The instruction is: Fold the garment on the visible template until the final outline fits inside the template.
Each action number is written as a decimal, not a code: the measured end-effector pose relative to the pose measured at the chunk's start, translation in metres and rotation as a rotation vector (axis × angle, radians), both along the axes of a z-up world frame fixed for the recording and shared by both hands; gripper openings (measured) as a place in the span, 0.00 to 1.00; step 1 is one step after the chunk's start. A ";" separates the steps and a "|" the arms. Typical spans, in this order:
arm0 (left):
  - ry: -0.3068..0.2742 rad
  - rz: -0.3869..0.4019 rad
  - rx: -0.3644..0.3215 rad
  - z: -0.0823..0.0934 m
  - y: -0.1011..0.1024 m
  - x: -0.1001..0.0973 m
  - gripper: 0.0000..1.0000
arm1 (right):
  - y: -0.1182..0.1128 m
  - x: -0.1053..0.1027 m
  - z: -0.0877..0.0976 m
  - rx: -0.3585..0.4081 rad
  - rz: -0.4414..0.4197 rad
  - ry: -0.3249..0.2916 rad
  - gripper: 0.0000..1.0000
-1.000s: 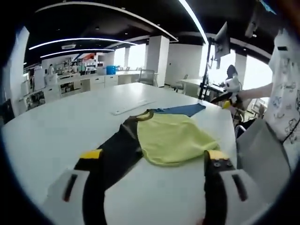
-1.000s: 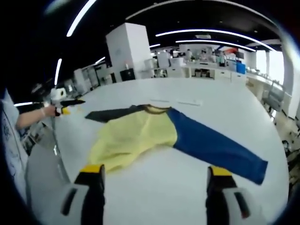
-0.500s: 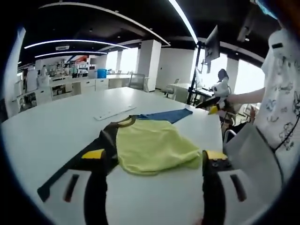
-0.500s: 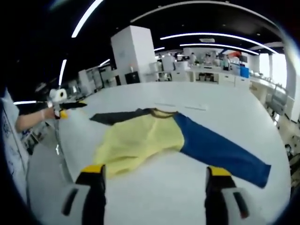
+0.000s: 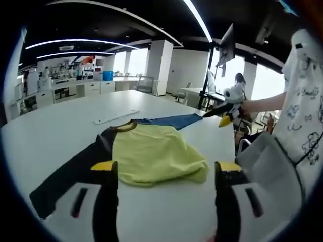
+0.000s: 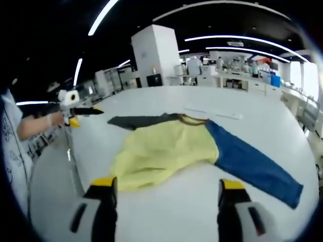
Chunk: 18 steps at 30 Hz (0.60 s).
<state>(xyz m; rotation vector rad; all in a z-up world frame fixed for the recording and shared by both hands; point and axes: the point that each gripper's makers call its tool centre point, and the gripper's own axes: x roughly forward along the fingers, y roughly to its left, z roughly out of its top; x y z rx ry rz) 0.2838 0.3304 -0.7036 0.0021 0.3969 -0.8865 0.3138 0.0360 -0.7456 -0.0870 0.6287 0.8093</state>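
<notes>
Both of your grippers are easing in over the last second: the garment (image 5: 151, 159) now sits lower and nearer between your left gripper's (image 5: 165, 174) wide, empty jaws. Your right gripper (image 6: 168, 190) is spread wide too, holding nothing. The shirt lies flat on the white table (image 6: 166, 101), yellow body (image 6: 164, 151) in the middle, blue sleeve (image 6: 252, 169) out right, dark sleeve (image 5: 68, 174) out left. Folding hasn't started; I'd judge you're lining up the first grab.

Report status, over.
Left gripper and right gripper open, empty. Yellow shirt with one dark and one blue sleeve lies unfolded on white table. Nothing obstructing.
</notes>
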 end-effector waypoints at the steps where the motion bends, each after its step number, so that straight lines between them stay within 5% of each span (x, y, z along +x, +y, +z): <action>1: 0.004 0.003 -0.008 0.000 -0.001 -0.001 0.75 | 0.005 -0.001 -0.001 -0.006 0.021 0.010 0.74; 7: 0.008 0.007 -0.035 -0.004 -0.010 -0.016 0.74 | 0.033 -0.007 -0.014 -0.180 0.219 -0.084 0.59; 9: 0.013 0.015 -0.042 -0.005 -0.011 -0.019 0.74 | 0.041 -0.012 -0.022 -0.305 0.325 -0.127 0.51; 16: 0.033 0.036 -0.062 -0.010 -0.012 -0.037 0.73 | 0.065 -0.015 -0.040 -0.424 0.494 -0.186 0.45; 18: 0.037 0.045 -0.064 -0.011 -0.011 -0.041 0.73 | 0.071 -0.016 -0.041 -0.408 0.506 -0.173 0.46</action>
